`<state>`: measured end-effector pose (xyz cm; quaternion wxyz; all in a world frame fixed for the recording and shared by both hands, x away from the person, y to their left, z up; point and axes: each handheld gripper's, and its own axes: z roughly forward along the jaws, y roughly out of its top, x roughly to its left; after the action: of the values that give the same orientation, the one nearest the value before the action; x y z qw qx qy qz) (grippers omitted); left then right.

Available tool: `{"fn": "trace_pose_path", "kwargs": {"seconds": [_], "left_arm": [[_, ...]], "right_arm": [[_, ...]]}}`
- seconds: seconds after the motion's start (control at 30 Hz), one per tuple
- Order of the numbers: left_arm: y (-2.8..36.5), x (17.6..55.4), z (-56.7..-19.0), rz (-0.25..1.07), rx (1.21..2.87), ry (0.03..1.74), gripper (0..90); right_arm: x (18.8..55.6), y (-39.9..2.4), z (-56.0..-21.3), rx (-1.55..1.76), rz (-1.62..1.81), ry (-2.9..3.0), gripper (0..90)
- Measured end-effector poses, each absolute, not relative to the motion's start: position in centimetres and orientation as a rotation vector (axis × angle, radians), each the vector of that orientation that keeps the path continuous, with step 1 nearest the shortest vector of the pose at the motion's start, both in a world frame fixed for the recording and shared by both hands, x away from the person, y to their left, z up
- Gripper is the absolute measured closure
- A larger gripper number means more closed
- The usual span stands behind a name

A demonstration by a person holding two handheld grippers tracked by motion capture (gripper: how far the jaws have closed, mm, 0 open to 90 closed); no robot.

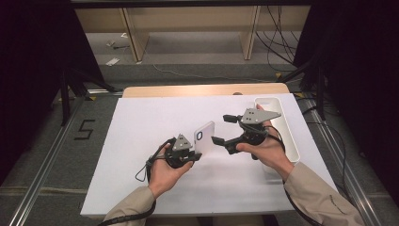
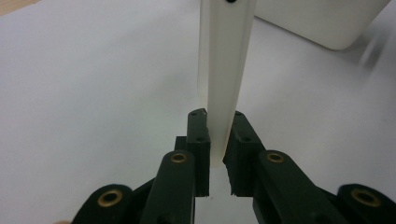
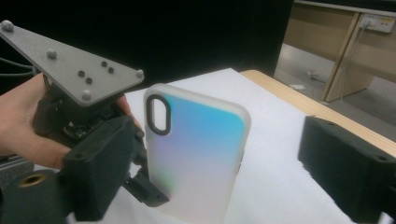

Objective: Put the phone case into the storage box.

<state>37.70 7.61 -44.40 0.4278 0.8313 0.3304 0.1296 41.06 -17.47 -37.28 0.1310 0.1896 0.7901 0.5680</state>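
Our left gripper [image 1: 192, 151] clamps the frosted translucent phone case [image 1: 203, 136] upright by its lower end above the white table sheet [image 1: 155, 122]. Our right gripper [image 1: 225, 129] stands wide open and empty just beside it. Its view reveals the case's blue-pink sheen — ours, only the thin edge. The white oblong bin [image 1: 292, 143] sits right; bare sheet left.

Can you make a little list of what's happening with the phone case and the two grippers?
thing held: phone case, pale, with an oval camera hole
held by: left gripper, shut on the case's lower edge
case pose: upright above the white table
right gripper: open, jaws apart beside the case, not pressing it
also there: white tray at the table's right side
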Motion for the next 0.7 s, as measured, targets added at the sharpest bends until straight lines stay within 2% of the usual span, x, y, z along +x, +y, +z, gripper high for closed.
{"fn": "trace_pose_path", "kwargs": {"seconds": [0.23, 0.7], "left_arm": [[7.2, 37.8, -44.4, 0.334, 2.064, 0.841, 80.8], [6.3, 38.1, -44.4, 0.345, 2.056, 0.857, 80.8]], "right_arm": [[40.8, -16.6, -38.0, 0.572, 1.633, 2.274, 5.5], [40.5, -16.2, -38.3, 0.635, 1.67, 2.19, 5.1]]}}
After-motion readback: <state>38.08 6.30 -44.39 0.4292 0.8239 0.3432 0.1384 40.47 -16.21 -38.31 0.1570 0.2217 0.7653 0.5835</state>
